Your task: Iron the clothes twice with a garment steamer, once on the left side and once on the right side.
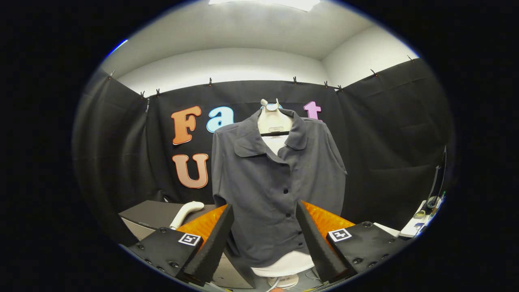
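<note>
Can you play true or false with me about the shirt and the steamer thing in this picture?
1. The grey shirt hangs on a white stand. True.
2. The tool is squeezing the shirt. False: its fingers are open, with the shirt beyond them.
3. The white steamer handle lies beside the shirt, past one finger. True.
4. The tool is holding the steamer handle. False: it holds nothing.

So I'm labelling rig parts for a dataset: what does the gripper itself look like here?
The gripper has two wedge-shaped fingers with a ridged, foam-like inner face, tapering to points. Each sits on a black block with round screws and a square black-and-white marker. Ribbed orange panels show behind the fingers.
</note>
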`<state>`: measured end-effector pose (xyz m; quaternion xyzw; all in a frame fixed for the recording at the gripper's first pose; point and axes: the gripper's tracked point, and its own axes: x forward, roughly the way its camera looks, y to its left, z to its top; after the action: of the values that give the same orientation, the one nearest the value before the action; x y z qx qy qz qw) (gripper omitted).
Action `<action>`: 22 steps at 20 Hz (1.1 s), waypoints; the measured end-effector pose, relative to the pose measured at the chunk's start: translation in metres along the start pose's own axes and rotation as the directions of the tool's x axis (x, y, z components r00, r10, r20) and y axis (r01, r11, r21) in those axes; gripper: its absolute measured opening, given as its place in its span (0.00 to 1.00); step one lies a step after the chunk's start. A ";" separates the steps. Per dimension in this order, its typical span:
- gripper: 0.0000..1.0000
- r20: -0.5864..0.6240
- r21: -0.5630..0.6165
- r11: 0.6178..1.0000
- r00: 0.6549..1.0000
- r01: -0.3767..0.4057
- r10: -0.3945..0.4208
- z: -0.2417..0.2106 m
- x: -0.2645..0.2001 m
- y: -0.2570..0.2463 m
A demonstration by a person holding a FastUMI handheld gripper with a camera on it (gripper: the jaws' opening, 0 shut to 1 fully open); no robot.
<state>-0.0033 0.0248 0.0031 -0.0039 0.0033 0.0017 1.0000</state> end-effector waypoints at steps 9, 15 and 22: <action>0.98 -0.026 0.023 0.997 0.996 -0.080 0.080 -0.007 0.018 0.062; 0.98 -0.044 0.011 0.981 0.980 -0.194 0.194 -0.007 0.038 0.134; 0.98 -0.084 0.086 0.940 0.938 -0.329 0.336 -0.010 0.061 0.221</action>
<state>0.0572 0.2460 -0.0090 0.0320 0.0526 0.1702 0.9835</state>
